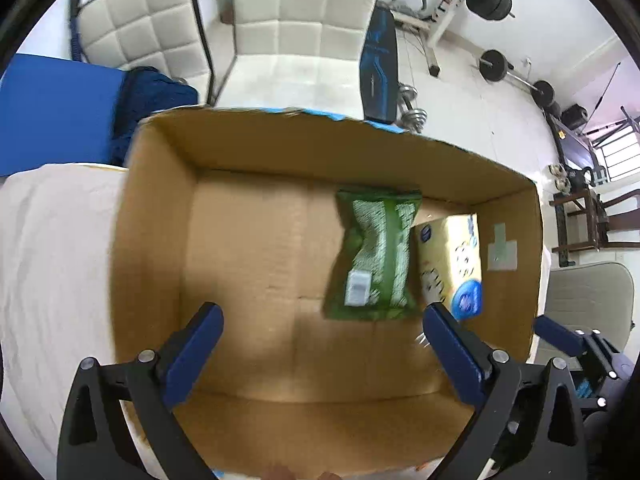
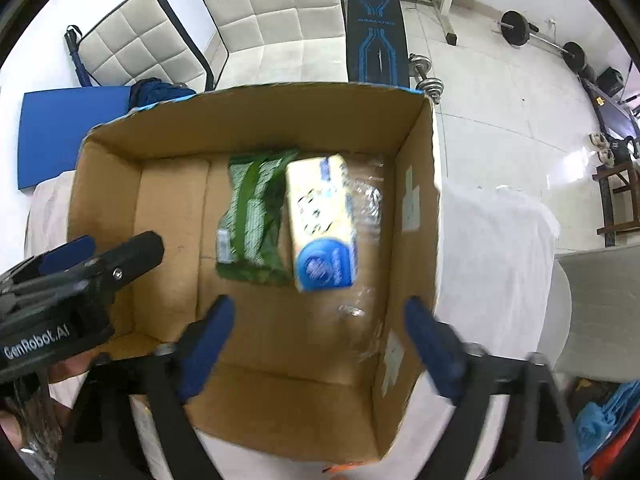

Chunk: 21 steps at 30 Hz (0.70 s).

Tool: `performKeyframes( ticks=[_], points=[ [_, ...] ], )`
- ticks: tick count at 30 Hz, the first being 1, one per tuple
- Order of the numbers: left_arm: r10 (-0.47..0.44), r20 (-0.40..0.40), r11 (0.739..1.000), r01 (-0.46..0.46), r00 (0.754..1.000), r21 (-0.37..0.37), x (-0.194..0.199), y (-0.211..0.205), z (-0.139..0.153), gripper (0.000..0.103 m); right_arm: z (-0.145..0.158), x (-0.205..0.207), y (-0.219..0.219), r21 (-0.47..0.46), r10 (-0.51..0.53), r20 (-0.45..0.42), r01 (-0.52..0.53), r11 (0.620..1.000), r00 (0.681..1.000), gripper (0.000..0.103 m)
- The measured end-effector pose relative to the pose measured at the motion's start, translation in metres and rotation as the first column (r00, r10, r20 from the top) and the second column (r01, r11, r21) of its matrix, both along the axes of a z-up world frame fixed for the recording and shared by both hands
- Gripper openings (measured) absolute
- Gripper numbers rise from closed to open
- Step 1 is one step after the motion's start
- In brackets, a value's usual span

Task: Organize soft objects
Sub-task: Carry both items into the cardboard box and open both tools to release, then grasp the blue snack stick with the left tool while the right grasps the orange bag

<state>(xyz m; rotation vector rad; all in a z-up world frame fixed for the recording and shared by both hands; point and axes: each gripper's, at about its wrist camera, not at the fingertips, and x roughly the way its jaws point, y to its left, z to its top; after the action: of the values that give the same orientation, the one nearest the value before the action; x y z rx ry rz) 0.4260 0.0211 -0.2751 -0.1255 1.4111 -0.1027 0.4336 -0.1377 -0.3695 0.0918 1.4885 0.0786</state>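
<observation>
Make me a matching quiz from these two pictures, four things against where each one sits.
Things:
1. green packet
2. yellow pack
3. clear plastic bag
4. folded blue mat

Places:
A. outside, beyond the cardboard box's far left corner
B. middle of the box floor
C. against the box's right wall
D. between the green packet and the plastic bag

Pairs: 1-B, 2-D, 3-C, 4-A

Behind your work you have two quilted white cushions (image 2: 276,12), a blue mat (image 2: 68,128), a weight bench (image 2: 376,28) and barbells (image 2: 544,40) on the tiled floor (image 2: 500,112).
</observation>
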Motion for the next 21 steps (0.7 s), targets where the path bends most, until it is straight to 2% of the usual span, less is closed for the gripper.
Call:
performKeyframes(
  ticks=[2, 5, 11, 21],
  points=[
    [0.006, 0.017, 1.000, -0.006, 1.000, 0.002, -0.011, 0.011, 0.002, 0.102, 0.007, -0.015, 0.007, -0.006, -0.012, 0.012, 0.012, 1.000, 1.000, 0.095],
    [-0.012, 0.060, 1.000, 0.011, 0.998, 0.025, -0.012, 0.021, 0.004, 0.102, 0.017, -0.033, 0.014, -0.010, -0.025, 0.052, 0.026, 1.000, 0.998, 0.103],
    [-0.075, 0.166, 0.995, 0.063, 0.983, 0.075, -0.041, 0.031, 0.033, 0.102, 0.040, -0.066, 0.031, -0.056, -0.053, 0.180, 0.064, 0.996, 0.982, 0.103],
    [-0.124, 0.294, 0.992, 0.114, 0.948, 0.051, -0.092, 0.048, 0.092, 0.102, 0.093, -0.126, 0.044, -0.044, -0.138, 0.270, 0.155, 0.987, 0.953, 0.103]
  ],
)
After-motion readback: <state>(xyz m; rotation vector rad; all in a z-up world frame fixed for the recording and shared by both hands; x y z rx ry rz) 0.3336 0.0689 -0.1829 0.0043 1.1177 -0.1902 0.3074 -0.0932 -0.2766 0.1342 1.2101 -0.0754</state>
